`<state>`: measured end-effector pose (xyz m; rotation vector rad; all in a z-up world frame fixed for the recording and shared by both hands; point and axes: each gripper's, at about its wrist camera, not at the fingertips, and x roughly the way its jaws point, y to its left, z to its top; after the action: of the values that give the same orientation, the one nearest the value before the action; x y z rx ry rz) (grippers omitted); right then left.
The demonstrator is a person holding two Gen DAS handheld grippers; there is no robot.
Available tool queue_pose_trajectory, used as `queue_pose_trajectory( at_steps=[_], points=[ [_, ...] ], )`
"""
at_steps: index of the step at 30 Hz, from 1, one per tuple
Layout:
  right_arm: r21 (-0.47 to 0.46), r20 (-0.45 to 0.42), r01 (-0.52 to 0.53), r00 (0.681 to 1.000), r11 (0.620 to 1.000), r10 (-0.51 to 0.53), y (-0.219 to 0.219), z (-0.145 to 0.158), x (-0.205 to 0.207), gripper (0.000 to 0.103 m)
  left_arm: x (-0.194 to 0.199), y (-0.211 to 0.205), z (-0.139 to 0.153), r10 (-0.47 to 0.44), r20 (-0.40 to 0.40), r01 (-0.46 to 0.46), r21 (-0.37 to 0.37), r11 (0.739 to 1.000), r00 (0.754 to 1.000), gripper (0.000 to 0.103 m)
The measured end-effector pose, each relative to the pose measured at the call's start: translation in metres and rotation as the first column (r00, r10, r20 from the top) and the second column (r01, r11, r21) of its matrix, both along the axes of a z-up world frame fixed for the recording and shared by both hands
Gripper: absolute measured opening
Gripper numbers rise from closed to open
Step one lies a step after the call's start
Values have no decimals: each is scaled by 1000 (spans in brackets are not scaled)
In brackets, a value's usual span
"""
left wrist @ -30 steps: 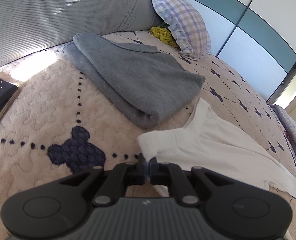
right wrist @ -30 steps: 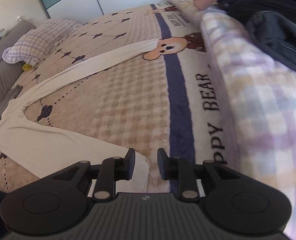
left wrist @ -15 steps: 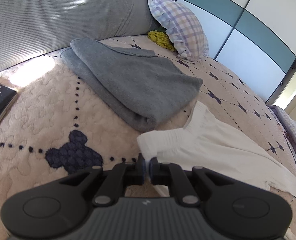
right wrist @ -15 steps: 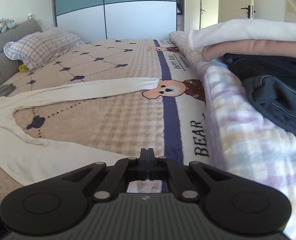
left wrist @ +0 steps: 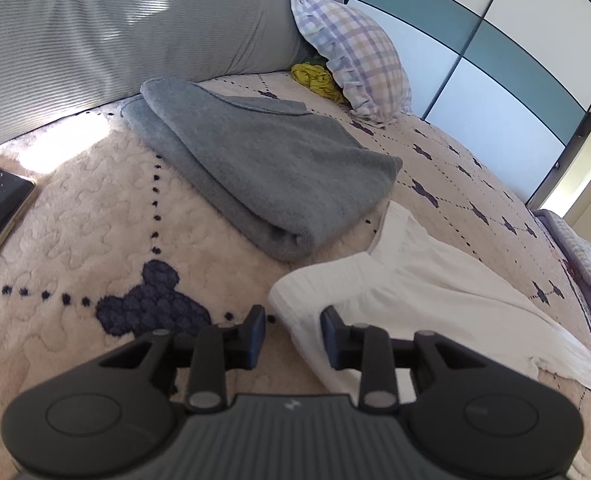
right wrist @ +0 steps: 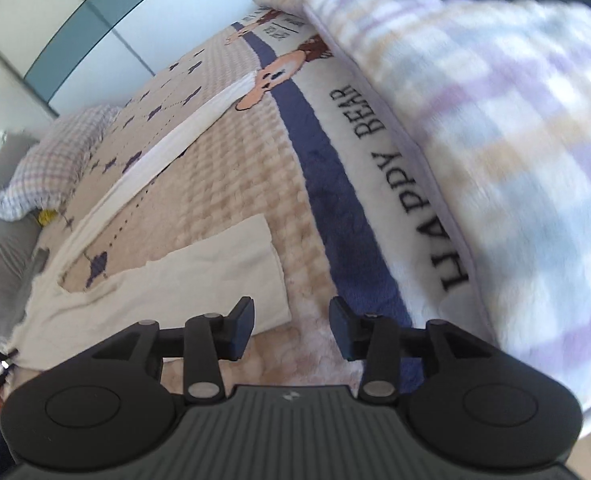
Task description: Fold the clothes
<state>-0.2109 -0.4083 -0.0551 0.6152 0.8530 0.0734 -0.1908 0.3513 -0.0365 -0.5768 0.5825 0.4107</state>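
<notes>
- Left gripper: jaws opening, pads clear of the cloth, waistband corner of the white trousers lying between them on the beige bedspread.
- Right gripper: jaws opening, nothing between them but bedspread; trouser leg end flat just beside the left finger.
- Folded grey garment just beyond the waistband.
</notes>
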Motion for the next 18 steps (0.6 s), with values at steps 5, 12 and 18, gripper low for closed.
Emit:
queue_pose_trajectory(
  at_steps=[5, 12, 18],
  points=[
    [164, -11, 86, 996, 983, -85, -4, -17, -2, 41, 4, -1, -3, 22, 1, -22, -17, 1000, 1000, 16],
    [116, 56, 122, 990, 986, -129, -6, 17, -17, 0, 1, -2, 17, 16, 34, -15, -23, 1000, 999, 6],
    [96, 103, 81, 991, 992, -91, -13, 45, -41, 0, 1, -2, 22, 1, 42, 0, -27, 1000, 999, 6]
  ],
)
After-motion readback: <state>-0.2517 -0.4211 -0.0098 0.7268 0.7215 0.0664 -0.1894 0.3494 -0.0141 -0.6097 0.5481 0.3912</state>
